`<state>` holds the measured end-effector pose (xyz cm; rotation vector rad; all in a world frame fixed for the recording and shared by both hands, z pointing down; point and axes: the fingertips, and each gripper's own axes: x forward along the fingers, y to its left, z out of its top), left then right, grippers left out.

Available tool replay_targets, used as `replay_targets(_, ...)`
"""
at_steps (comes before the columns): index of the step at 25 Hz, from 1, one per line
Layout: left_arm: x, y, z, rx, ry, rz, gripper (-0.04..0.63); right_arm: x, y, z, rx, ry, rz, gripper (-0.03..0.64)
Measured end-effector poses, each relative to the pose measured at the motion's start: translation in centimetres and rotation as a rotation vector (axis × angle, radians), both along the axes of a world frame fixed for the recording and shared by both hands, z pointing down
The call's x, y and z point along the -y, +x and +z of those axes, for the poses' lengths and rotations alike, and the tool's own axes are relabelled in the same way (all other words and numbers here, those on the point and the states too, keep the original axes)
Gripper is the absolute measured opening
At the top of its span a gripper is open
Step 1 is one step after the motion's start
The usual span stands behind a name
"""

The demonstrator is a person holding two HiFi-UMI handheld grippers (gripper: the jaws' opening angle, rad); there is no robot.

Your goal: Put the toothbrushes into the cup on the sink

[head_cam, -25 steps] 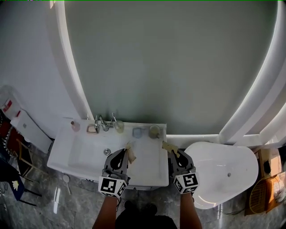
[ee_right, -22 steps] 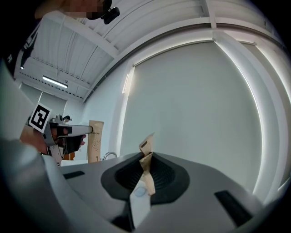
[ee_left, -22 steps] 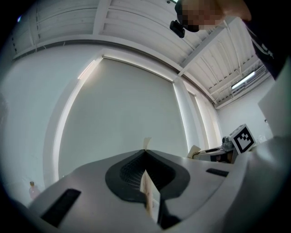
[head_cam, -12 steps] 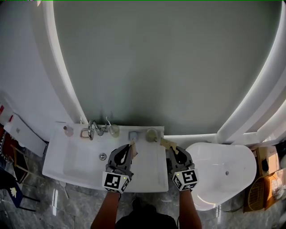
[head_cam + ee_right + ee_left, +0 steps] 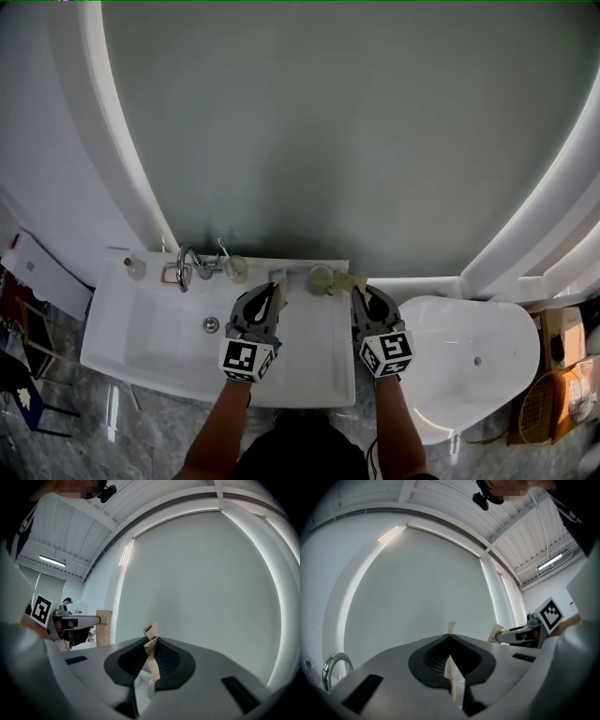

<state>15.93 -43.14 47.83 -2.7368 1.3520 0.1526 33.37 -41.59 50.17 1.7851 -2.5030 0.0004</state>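
The left tool (image 5: pixel 450 637) is clamping a paper-wrapped toothbrush (image 5: pixel 451 679); the right tool (image 5: pixel 152 640) is pinching a second toothbrush (image 5: pixel 151 657). Both are probably handling light, stiff and slippery-sleeved, so mid-handle holds suit. The cup (image 5: pixel 322 277) is standing just ahead, between the tools.

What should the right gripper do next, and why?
Probably nudge the right gripper toward the cup: its jaws are shut on a wrapped toothbrush whose tip sits just beside the cup, not yet over it.
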Motion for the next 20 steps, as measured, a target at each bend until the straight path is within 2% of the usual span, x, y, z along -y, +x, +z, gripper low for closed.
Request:
replay_targets(6, 2.1, 1.1, 3.8, 0.004, -0.007, -0.011, 0.025, 3.6, 0.4, 4.8, 0.039, -0.028, -0.030, 0.057)
replay_targets(11, 3.3, 2.0, 4.2, -0.010, 0.004, -0.014, 0.025, 7.0, 0.9, 8.2, 0.032, -0.065, -0.045, 0.057)
replay_targets(20, 4.4, 2.4, 5.4, -0.008, -0.003, -0.025, 0.025, 9.3, 2.2, 13.0, 0.111, -0.151, -0.015, 0.057)
